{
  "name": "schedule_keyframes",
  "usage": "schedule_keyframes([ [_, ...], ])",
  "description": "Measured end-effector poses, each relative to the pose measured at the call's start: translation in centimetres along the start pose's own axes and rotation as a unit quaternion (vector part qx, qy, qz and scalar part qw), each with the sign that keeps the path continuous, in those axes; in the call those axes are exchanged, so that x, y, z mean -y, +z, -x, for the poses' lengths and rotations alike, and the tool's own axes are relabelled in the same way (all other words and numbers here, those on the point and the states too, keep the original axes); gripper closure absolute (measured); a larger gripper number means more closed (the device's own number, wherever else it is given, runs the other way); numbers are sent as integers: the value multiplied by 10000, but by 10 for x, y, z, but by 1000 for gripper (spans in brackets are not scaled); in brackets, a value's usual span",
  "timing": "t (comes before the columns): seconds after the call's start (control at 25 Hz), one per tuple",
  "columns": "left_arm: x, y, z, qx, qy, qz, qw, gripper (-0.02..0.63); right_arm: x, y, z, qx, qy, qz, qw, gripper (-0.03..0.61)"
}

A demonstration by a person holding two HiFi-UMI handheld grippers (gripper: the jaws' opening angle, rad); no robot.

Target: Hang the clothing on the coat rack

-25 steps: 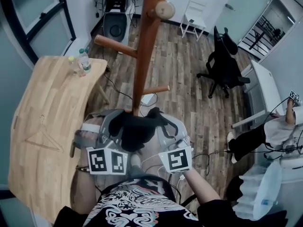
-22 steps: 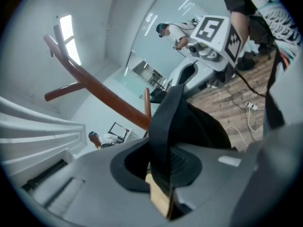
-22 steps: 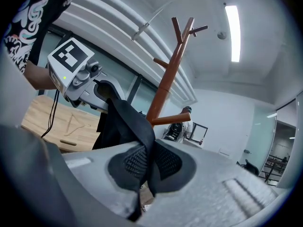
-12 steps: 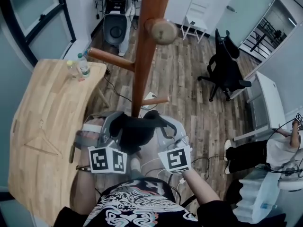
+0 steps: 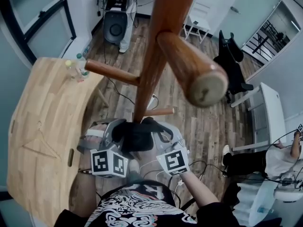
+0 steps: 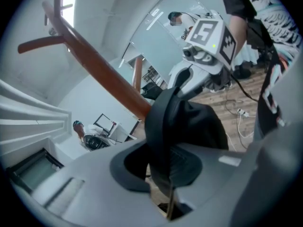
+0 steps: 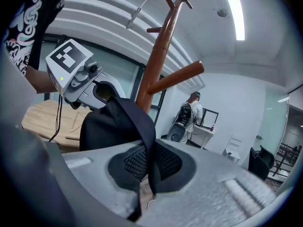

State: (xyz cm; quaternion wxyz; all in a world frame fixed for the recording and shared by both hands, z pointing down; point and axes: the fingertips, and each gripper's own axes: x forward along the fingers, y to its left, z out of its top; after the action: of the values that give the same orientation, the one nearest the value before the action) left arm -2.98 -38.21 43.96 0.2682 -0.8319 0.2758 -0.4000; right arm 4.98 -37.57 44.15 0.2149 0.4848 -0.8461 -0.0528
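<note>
A black garment (image 5: 137, 135) hangs bunched between my two grippers, just in front of the base of the brown wooden coat rack (image 5: 150, 74). My left gripper (image 5: 117, 135) is shut on one edge of the black cloth (image 6: 175, 126). My right gripper (image 5: 163, 135) is shut on the other edge of that cloth (image 7: 118, 124). A thick peg (image 5: 191, 72) of the rack juts toward the head camera above both grippers. Lower pegs stick out left (image 5: 111, 72) and right (image 5: 158, 111). In the left gripper view the right gripper (image 6: 201, 51) shows beyond the cloth, beside the rack pole (image 6: 106, 82).
A light wooden table (image 5: 42, 122) stands at the left with a wire hanger (image 5: 40, 143) and bottles (image 5: 78, 67) on it. A black office chair (image 5: 232, 48), a white desk (image 5: 265, 108) and a seated person (image 5: 265, 160) are at the right. Cables (image 5: 203, 167) lie on the floor.
The head view has closed in on the rack, so the upper peg now looms much larger. Both grippers keep their hold on the black garment, still close together below the pole.
</note>
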Motion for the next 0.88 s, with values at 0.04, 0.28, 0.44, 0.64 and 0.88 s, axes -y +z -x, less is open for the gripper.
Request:
schedule_keyframes([
  [0.04, 3, -3, -2, 12, -61, 57, 10000, 578, -3, -3, -3, -63, 42, -35, 10000, 572],
  [0.28, 20, -8, -15, 163, -340, 338, 9987, 578, -17, -24, -13, -233, 323, -57, 9992, 572],
  [0.44, 29, -8, -19, 246, -477, 554, 9970, 578, -29, -30, -19, -395, 514, -140, 9978, 571],
  [0.64, 39, -4, -24, 369, -523, 663, 9957, 577, -40, -37, -23, -577, 705, -196, 9956, 571],
  [0.88, 46, -8, -24, 519, -543, 789, 9940, 561, -47, -39, -24, -565, 832, -456, 9939, 569],
])
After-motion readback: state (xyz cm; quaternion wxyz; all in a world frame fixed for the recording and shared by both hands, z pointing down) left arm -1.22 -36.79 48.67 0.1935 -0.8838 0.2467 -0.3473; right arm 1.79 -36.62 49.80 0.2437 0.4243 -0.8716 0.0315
